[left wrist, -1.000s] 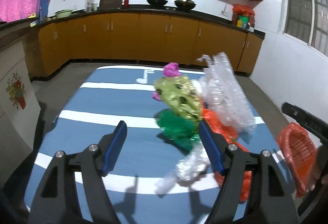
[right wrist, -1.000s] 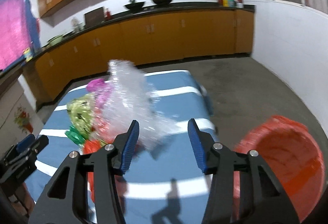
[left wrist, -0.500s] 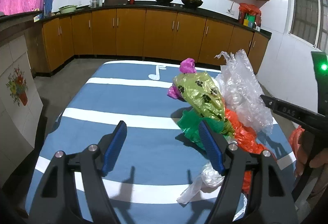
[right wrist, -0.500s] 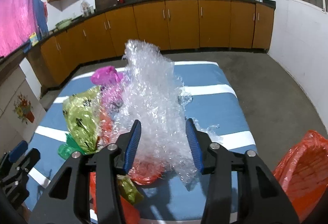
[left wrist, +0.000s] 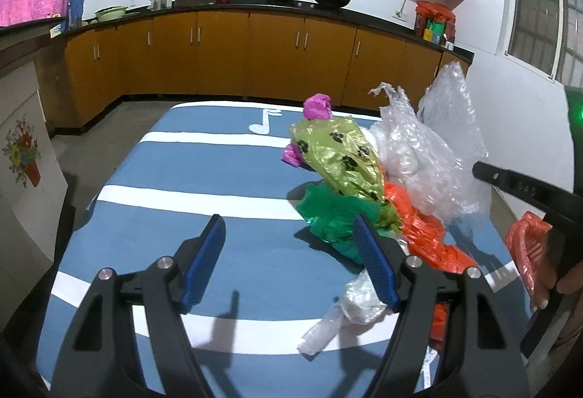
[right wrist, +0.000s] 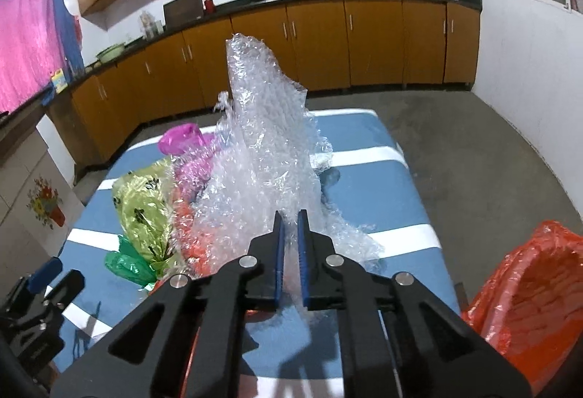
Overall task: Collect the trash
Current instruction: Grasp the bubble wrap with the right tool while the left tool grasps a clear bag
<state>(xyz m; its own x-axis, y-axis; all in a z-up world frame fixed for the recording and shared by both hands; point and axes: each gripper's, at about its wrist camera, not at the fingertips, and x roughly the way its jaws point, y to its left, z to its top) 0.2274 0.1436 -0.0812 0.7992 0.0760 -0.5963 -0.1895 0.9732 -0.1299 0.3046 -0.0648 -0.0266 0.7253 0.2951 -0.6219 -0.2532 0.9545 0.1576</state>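
1. The right gripper (right wrist: 289, 216) is pinching the bubble wrap (right wrist: 262, 150), its blue fingers (right wrist: 278, 252) nearly together with a fold of the clear sheet caught between them; its jaws have just been closing.
2. That bubble wrap is standing tall over the heap of trash on the blue-and-white striped table (right wrist: 368, 186), its peak rising against the cabinets behind.
3. Beside it, the yellow-green paw-print bag (left wrist: 342, 157) is lying on the green bag (left wrist: 331, 216), with a pink bag (left wrist: 317, 106) at the far end and the orange bag (left wrist: 422, 234) touching the wrap's base.
4. The left gripper (left wrist: 289, 237) is hovering just above the table, fingers spread wide with nothing between them; its right finger (left wrist: 375, 270) is just in front of the green bag.
5. The orange-lined bin (right wrist: 528, 296) is sitting off the table's right edge, near the right gripper.
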